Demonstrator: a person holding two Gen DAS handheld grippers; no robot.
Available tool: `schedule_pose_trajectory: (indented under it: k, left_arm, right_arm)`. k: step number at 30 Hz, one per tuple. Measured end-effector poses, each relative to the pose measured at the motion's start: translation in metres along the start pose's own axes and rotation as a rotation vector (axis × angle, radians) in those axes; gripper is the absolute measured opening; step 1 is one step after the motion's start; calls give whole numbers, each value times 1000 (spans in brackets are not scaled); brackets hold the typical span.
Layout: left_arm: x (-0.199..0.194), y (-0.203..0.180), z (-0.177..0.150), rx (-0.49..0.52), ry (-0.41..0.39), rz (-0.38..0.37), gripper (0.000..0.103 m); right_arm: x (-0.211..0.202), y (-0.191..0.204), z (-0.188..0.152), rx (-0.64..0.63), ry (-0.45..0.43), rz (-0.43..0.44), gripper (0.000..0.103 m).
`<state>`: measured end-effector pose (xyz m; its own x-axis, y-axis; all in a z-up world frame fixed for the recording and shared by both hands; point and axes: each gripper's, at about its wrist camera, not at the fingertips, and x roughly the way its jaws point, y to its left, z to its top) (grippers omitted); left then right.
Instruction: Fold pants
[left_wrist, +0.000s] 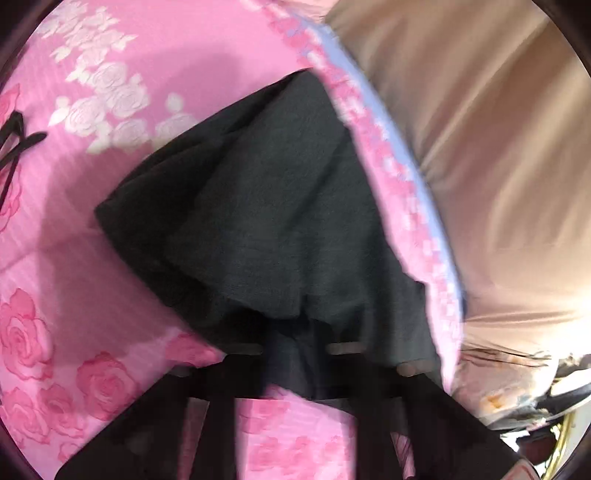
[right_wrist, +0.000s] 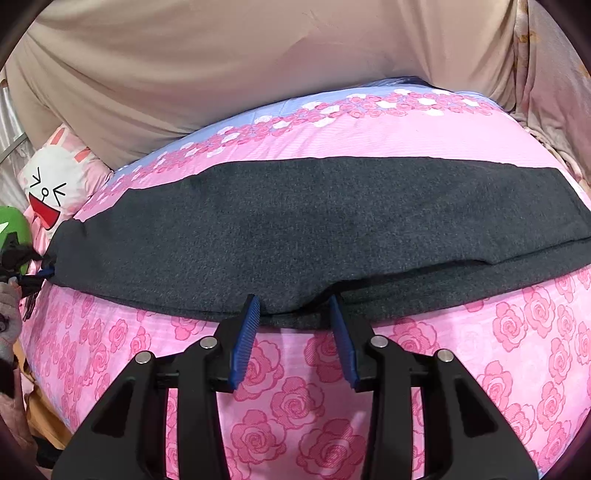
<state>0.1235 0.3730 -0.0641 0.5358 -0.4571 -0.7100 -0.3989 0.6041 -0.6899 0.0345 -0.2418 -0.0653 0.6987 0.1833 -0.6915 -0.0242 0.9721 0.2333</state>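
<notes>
The dark grey pants (right_wrist: 280, 225) lie folded lengthwise as a long band across the pink rose bedspread (right_wrist: 295, 406). My right gripper (right_wrist: 293, 306) is open, its blue pads (right_wrist: 248, 325) on either side of the pants' near edge at mid-length. In the left wrist view the pants (left_wrist: 266, 221) hang bunched and lifted off the bedspread (left_wrist: 110, 166). My left gripper (left_wrist: 295, 350) is shut on that cloth; its fingertips are buried in the fabric. The view is blurred by motion.
A beige curtain (right_wrist: 221, 66) hangs behind the bed and also shows in the left wrist view (left_wrist: 480, 147). A rabbit-face pillow (right_wrist: 55, 177) and a green object (right_wrist: 13, 229) sit at the left end. A black hair clip (left_wrist: 16, 140) lies on the bedspread.
</notes>
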Motion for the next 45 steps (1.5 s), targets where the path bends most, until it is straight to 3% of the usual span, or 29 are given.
schedule_pose_trajectory:
  k: [2,5,7,10,12,14,17,20,22,24,25,28,33,36,39,41,42,43,45]
  left_arm:
    - [-15,-5,0,18,-31,-6,1]
    - [-58,-6,-3,38,-115,57,1]
    - [-68,-1,-6,40,-81,58,2]
    - [-45,6,-9,85,-21,200,4]
    - [-37,11,-14,53,-19,205,6]
    - [-45,10,-21,26,-90,216,9]
    - [-65,-9,-37,63,-204,308,16]
    - [-81,-46,-59,192,-311,395,19]
    - [-83,-79,-78,300,-386,439,30]
    - [-68,-110,-87,386,-424,452,59]
    - [-59,-121,-93,425,-426,446,64]
    - [-9,-146,-110,513,-362,396,65]
    - [72,-168,-134,566,-216,334,65]
    - [97,-172,-141,559,-198,339,65]
    - [99,-174,-153,589,-252,369,66]
    - [100,-174,-156,606,-261,372,69]
    - [100,-174,-157,608,-263,367,71]
    - [101,-174,-157,609,-264,364,71]
    - [100,-173,-157,610,-262,353,74]
  right_arm:
    - [0,-2,0,10,-3,6,38]
    - [0,-4,0,23,-7,14,38]
    - [0,-5,0,25,-10,18,39]
    - [1,-5,1,23,-10,24,44]
    - [-1,-7,1,33,-16,27,46]
    - [-10,-15,0,65,-42,35,46]
    - [-30,-35,1,97,-103,-27,46]
    - [-51,-71,6,128,-157,-135,50]
    - [-67,-105,10,190,-198,-235,53]
    - [-81,-140,10,272,-231,-315,54]
    - [-88,-165,7,332,-243,-355,54]
    - [-98,-215,0,441,-247,-405,54]
    - [-93,-250,8,476,-210,-319,51]
    - [-77,-261,18,471,-152,-260,51]
    - [-62,-268,31,466,-119,-290,51]
    - [-55,-274,39,455,-108,-301,48]
    - [-51,-273,43,433,-97,-324,41]
    - [-48,-274,46,422,-83,-335,12]
    - [-52,-273,47,414,-95,-326,5]
